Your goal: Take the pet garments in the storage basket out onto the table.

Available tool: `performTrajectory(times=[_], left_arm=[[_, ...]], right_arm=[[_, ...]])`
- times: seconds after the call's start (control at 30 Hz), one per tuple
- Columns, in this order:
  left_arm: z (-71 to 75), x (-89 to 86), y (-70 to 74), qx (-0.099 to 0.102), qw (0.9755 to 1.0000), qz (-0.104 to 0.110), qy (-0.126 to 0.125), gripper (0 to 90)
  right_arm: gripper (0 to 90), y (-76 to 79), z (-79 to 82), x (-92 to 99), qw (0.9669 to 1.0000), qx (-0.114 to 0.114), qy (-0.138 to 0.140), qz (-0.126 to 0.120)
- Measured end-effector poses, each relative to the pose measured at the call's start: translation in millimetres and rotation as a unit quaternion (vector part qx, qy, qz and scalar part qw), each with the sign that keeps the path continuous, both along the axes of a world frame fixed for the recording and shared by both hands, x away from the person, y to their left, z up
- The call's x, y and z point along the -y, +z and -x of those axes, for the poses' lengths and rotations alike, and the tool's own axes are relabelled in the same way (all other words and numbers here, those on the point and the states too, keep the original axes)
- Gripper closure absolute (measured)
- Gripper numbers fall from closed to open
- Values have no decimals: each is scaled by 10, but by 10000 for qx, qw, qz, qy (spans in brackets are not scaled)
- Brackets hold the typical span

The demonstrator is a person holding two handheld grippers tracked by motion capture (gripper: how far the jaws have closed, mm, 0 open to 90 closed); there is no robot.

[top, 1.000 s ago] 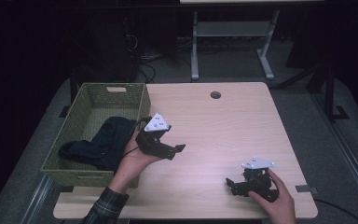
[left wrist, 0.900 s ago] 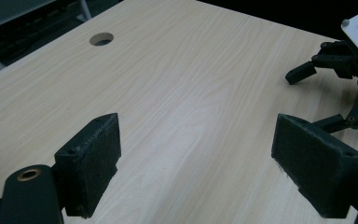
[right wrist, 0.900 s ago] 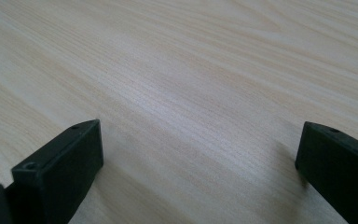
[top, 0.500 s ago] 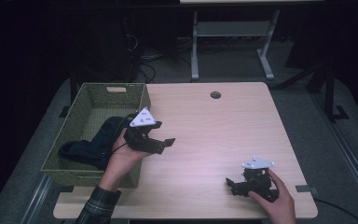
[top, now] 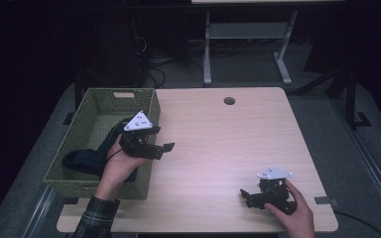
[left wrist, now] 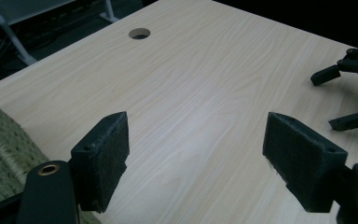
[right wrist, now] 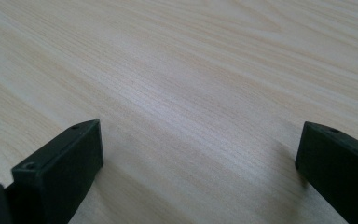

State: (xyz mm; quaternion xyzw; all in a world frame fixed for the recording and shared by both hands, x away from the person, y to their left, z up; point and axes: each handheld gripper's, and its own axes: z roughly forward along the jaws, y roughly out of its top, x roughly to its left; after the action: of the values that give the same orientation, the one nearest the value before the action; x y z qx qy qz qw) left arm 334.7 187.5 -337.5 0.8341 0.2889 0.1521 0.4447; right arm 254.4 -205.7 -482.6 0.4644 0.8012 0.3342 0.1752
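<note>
A green woven basket sits at the left edge of a pale wooden desk, a dark garment lying inside it. The left tool, held above the basket's right rim, points toward the desk's middle with jaws wide and empty. Near the front right corner, the right tool rests low on the desk, jaws likewise spread wide, gripping nothing.

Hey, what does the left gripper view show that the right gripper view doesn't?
Left gripper view alone: the table's round hole, the green basket's edge, and the right gripper farther off, jaws apart. Right gripper view alone: its own open jaws low over the wood. Both share the bare table seen between two black jaws with nothing held.
</note>
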Motion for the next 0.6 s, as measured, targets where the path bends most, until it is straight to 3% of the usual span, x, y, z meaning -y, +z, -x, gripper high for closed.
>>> performTrajectory(times=[0.6], left_arm=[[-83, -384, -26, -80, 9994, 27, 335, 238]], right_arm=[[4, -1, -2, 2, 10000, 19, 10, 7]])
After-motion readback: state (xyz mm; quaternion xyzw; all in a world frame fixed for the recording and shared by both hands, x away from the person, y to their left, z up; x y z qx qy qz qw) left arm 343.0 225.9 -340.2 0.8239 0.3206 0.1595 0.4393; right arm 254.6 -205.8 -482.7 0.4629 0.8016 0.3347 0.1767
